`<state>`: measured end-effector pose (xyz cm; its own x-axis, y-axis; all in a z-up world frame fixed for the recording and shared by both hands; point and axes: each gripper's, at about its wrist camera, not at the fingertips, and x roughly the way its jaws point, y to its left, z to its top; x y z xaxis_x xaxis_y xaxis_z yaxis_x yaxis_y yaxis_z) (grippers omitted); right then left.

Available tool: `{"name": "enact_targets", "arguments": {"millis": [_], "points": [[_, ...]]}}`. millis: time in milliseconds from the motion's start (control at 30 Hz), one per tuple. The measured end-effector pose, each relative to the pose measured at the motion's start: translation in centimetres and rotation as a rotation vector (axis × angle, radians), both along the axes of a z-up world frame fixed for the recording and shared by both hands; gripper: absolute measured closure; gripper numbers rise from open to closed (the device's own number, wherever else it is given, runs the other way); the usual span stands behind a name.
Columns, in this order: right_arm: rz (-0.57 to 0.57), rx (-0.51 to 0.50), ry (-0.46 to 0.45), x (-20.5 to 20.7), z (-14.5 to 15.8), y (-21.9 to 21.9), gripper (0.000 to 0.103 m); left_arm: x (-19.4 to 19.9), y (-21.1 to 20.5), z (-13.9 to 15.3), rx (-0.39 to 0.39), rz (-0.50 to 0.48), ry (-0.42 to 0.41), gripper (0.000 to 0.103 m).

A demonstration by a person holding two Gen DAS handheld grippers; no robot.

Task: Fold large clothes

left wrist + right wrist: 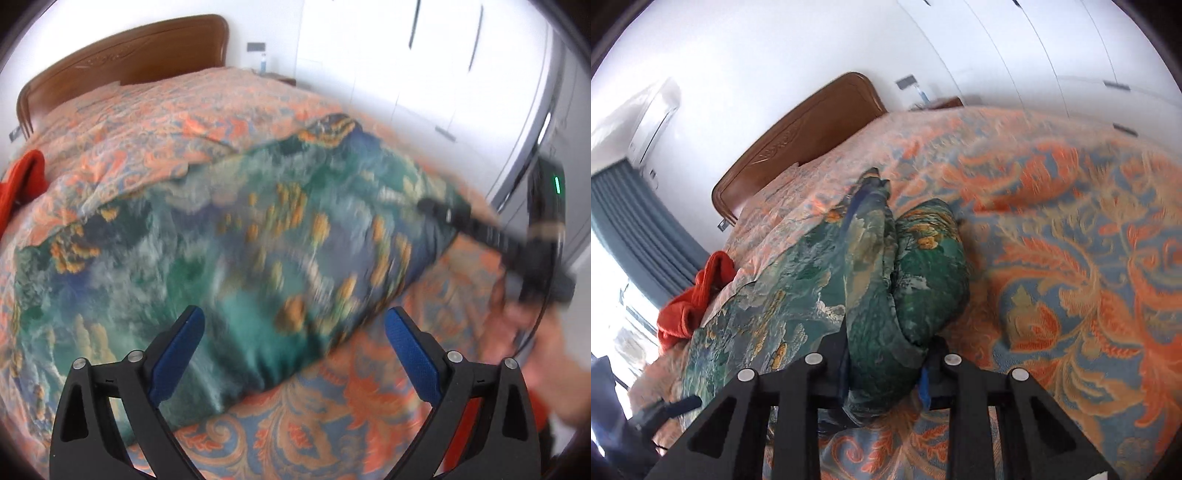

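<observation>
Green patterned garment (908,280) bunched in our closed right tool (886,380); left tool (293,354) gaped empty; we judged carrying the fold across evenly best.

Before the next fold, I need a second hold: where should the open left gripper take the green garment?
Take the garment at its near folded edge, coming from the near side with the left gripper; that edge bulges off the bedspread.

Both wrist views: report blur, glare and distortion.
Left wrist view: motion blur smears the green patterned garment and the right gripper; the open left gripper stays sharp. Right wrist view: window overexposed, bedspread slightly soft; fisheye bending in both.
</observation>
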<state>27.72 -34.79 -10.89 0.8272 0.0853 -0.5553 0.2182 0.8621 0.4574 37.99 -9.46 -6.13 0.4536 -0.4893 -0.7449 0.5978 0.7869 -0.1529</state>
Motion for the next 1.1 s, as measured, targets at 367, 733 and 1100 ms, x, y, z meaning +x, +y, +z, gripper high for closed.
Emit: {"name": "enact_targets", "arguments": {"millis": [367, 733, 1100], "points": [[0.209, -0.394, -0.224, -3.0, 8.5, 11.9, 0.076, 4.6, -3.2, 9.1, -0.123, -0.091, 0.157, 0.004], [0.441, -0.765, -0.308, -4.8, 8.7, 23.6, 0.076, 5.1, -2.3, 8.6, 0.141, -0.021, 0.101, 0.004], [0.520, -0.863, -0.318, -6.2, 8.0, 26.6, 0.075, 6.3, -0.1, 6.6, 0.222, 0.079, 0.106, 0.074]]}}
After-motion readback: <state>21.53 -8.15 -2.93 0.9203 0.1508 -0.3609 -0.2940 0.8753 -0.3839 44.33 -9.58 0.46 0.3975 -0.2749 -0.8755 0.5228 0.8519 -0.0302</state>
